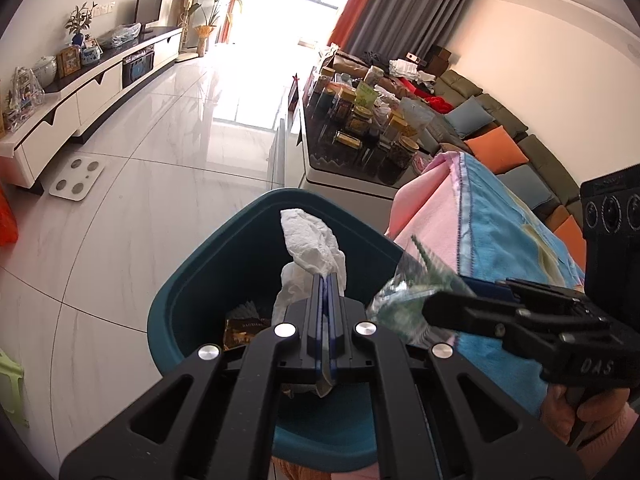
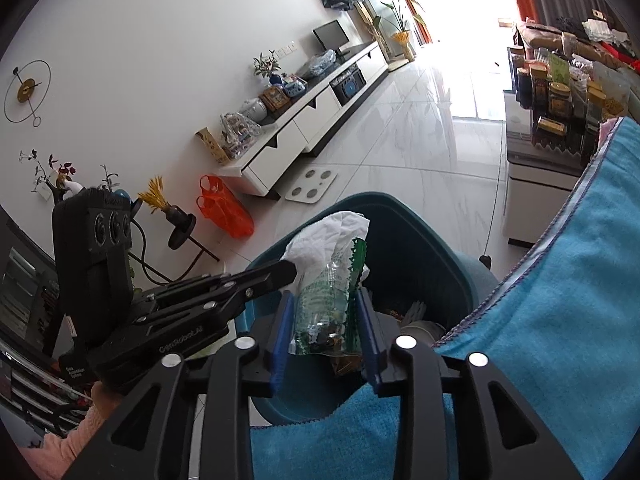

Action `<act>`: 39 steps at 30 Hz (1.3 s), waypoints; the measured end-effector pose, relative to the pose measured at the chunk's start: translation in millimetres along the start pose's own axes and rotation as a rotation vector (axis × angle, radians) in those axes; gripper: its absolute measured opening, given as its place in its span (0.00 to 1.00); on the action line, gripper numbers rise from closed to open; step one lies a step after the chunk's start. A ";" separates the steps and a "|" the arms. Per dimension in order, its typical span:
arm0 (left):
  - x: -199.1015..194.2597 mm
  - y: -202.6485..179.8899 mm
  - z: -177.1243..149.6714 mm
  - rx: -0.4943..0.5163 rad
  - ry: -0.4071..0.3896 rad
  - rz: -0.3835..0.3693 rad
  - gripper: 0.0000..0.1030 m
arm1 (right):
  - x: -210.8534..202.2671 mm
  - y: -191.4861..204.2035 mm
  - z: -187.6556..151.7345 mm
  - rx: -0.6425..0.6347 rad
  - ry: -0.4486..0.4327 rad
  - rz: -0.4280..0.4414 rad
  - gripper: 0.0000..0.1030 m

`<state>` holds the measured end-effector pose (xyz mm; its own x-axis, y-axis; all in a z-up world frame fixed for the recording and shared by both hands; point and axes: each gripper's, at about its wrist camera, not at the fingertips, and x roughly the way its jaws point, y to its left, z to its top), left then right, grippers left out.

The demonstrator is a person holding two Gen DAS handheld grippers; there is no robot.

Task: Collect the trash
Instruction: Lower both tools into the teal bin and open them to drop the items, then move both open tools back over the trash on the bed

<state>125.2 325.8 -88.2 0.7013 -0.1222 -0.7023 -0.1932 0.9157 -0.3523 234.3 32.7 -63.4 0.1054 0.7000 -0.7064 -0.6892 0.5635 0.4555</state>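
One teal bin (image 1: 192, 280) stood on the floor; left gripper (image 1: 327, 280) fingers clamped one white tissue (image 1: 310, 244) above it; right gripper (image 2: 326, 312) fingers stood part open, one clear wrapper (image 2: 328, 292) between them

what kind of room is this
Most likely a home living room. A long sofa with orange and blue cushions lines one wall, a low white TV cabinet with a monitor stands opposite, and a coffee table crowded with jars sits between them on a glossy tiled floor.
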 end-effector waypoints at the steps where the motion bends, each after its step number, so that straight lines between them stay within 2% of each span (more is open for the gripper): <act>1: 2.2 0.5 0.7 0.000 0.000 0.005 0.02 | 0.8 -0.4 -0.1 0.004 0.003 -0.003 0.34; 11: 13.1 8.7 1.0 -0.031 0.004 -0.005 0.10 | -0.4 -5.8 0.4 0.037 0.000 0.006 0.41; 14: 8.3 8.1 0.4 -0.034 -0.013 0.001 0.10 | -2.2 -7.8 0.5 0.041 -0.009 0.009 0.43; 20: -14.7 -1.2 -3.1 -0.013 -0.069 0.012 0.17 | -11.9 -12.0 -1.7 0.052 -0.028 0.016 0.43; 24: -39.5 -19.5 -7.6 0.039 -0.127 0.004 0.35 | -36.9 -11.9 -9.1 0.035 -0.075 0.015 0.43; 25: -45.2 -24.6 -9.1 0.052 -0.138 -0.003 0.36 | -46.5 -10.9 -12.5 0.027 -0.090 0.013 0.44; 32: -67.3 -86.4 -32.3 0.180 -0.153 -0.146 0.44 | -116.2 -17.9 -40.9 -0.005 -0.203 -0.040 0.48; 39: -54.8 -174.5 -62.3 0.314 -0.066 -0.332 0.45 | -190.9 -46.6 -80.7 0.024 -0.297 -0.172 0.48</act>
<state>77.7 148.9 -26.9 0.7343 -0.4135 -0.5383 0.2596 0.9038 -0.3401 188.4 -162.6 6.5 0.4247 0.6890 -0.5873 -0.6263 0.6920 0.3590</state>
